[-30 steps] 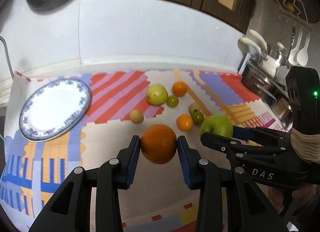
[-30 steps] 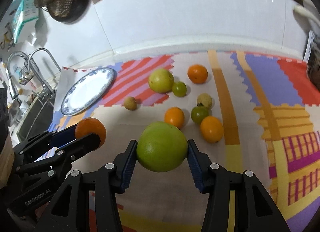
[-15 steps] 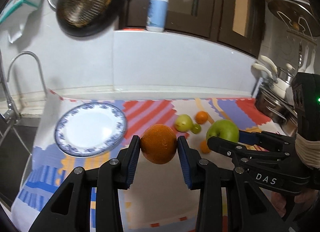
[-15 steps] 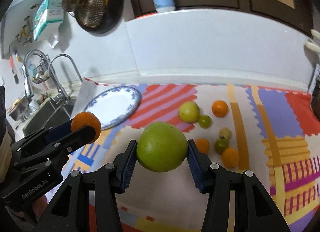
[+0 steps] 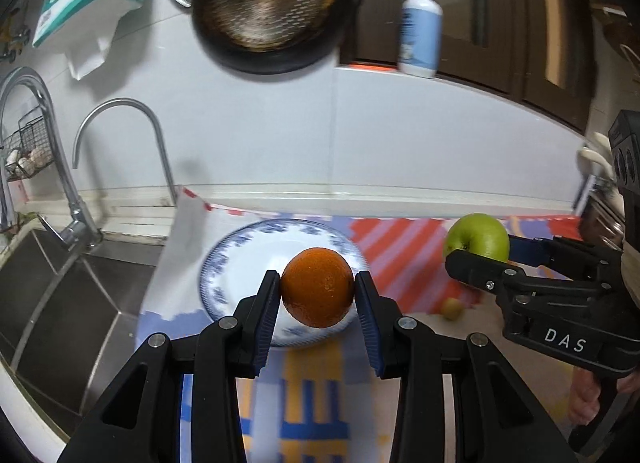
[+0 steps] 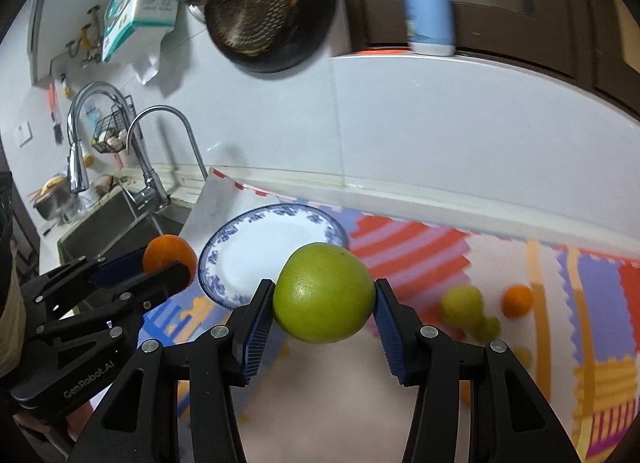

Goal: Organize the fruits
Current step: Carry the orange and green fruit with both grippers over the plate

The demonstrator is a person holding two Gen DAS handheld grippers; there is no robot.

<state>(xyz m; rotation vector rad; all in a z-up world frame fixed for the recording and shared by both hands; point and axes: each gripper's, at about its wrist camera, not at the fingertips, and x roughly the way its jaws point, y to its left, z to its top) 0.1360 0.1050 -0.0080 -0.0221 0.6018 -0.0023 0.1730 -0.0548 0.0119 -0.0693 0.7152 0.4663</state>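
My left gripper [image 5: 317, 291] is shut on an orange [image 5: 318, 287], held in the air just in front of the blue-rimmed white plate [image 5: 256, 247]. My right gripper [image 6: 324, 303] is shut on a green apple [image 6: 323, 293], also lifted, to the right of the plate [image 6: 256, 251]. In the left wrist view the right gripper with the apple [image 5: 478, 235] shows at the right. The right wrist view has the left gripper with the orange [image 6: 168, 257] at its left, near the plate's left rim. Several small fruits [image 6: 466, 301] lie blurred on the mat at right.
A steel sink [image 5: 60, 295] with curved faucets [image 5: 120, 131] lies left of the patterned mat [image 6: 420, 251]. A white backsplash wall stands behind. A dark pan [image 5: 268, 7] hangs above, and a pump bottle [image 5: 420, 27] stands on the ledge.
Both grippers have swung left and risen with their fruit, from over the loose fruits to the plate. The sink and faucets have come into view, and the loose fruits have slid off right.
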